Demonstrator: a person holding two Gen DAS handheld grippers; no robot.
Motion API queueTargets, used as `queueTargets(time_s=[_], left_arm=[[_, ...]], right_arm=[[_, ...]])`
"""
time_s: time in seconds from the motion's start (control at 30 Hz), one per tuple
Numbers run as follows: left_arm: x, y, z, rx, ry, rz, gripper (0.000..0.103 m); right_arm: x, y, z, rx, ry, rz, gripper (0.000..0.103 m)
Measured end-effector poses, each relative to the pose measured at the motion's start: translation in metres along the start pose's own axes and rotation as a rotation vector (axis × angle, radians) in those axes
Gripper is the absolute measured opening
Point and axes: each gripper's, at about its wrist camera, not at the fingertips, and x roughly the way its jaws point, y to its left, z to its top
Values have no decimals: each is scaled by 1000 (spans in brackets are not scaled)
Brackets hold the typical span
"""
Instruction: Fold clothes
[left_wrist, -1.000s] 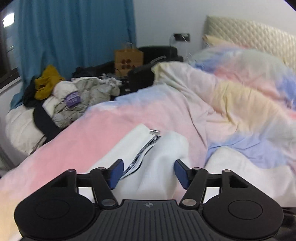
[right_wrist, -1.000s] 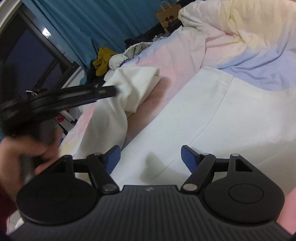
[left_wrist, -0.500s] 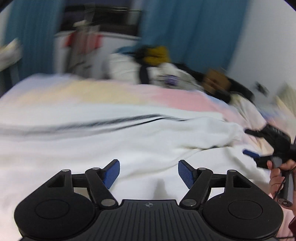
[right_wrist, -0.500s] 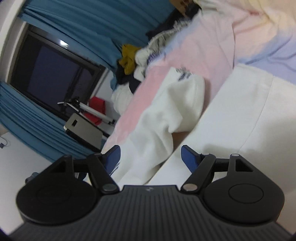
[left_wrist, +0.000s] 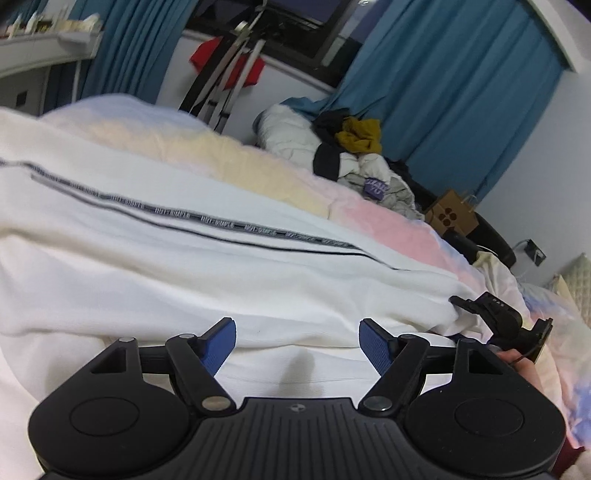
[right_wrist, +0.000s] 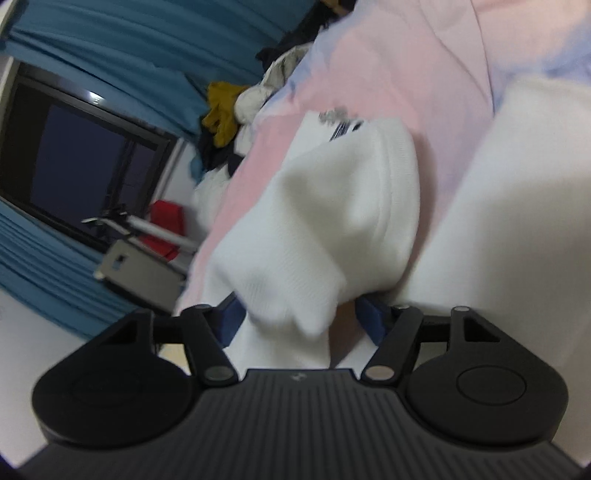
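A white garment (left_wrist: 155, 266) with a black printed stripe lies spread across the bed. My left gripper (left_wrist: 297, 343) hovers low over its near part, open, with nothing between the blue pads. At the right edge of the left wrist view a hand (left_wrist: 517, 360) holds my right gripper (left_wrist: 495, 317) at the garment's bunched end. In the right wrist view that bunched white end (right_wrist: 332, 206) reaches in between the spread fingers of my right gripper (right_wrist: 301, 317), which stands open. Another white panel (right_wrist: 498, 206) lies to the right.
The pastel duvet (left_wrist: 388, 225) covers the bed. Beyond it sit a clothes pile with a mustard item (left_wrist: 360, 134), a brown paper bag (left_wrist: 452, 218), blue curtains (left_wrist: 443, 92) and a red cloth (left_wrist: 229, 70) under a dark window. A quilted headboard (left_wrist: 576, 280) is far right.
My left gripper swung left and now looks along the striped garment. My right gripper moved in on the bunched end, so fabric now lies between its fingers. Both stay open.
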Motion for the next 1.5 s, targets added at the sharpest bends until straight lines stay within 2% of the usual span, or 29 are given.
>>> queueTargets(time_s=[0.07,0.2,0.33,0.4,0.47,0.53,0.63,0.77,0.97,1.07,1.1,1.2,1.3,1.47,1.5], left_arm=[[3,0,-2,-7,-2,9,76],[1,0,-4,-32,-23,20,76],[1,3,-4,-62,-35,34,76],[0,5,-4,-75,-35,39,76],[0,6,-4,-80,-34,46,76],[-1,7,-5,-85,-32,51,76],[-6,9,-3,-93,-28,62,76],[-21,12,1,-94,-18,92,76],[-66,20,8,-84,-34,107,76],[-95,29,2,-95,-38,114,76],[-105,35,-1,-107,-38,125,76],[-132,57,-4,-181,-48,166,77],[-160,80,-6,-269,-78,213,77],[-203,111,-10,-398,-139,283,80],[-209,117,-12,-433,-146,290,81]], right_arm=[[7,5,4,-21,-27,-16,51],[2,32,9,-119,-95,1,23],[-29,57,14,-241,-270,60,19],[-37,51,16,-228,-294,23,19],[-39,35,16,-180,-278,-52,19],[-34,12,15,-101,-209,-154,19],[-30,-12,11,-37,-122,-210,19],[-45,1,8,-126,-89,-209,21],[-109,32,-14,-268,-62,-219,30],[-141,47,-24,-340,-49,-223,33],[-152,52,-28,-364,-44,-225,37],[-191,63,-42,-393,-37,-158,48],[-229,71,-55,-412,-33,-92,49],[-264,57,-54,-331,-66,-105,51],[-268,50,-52,-302,-78,-122,57]])
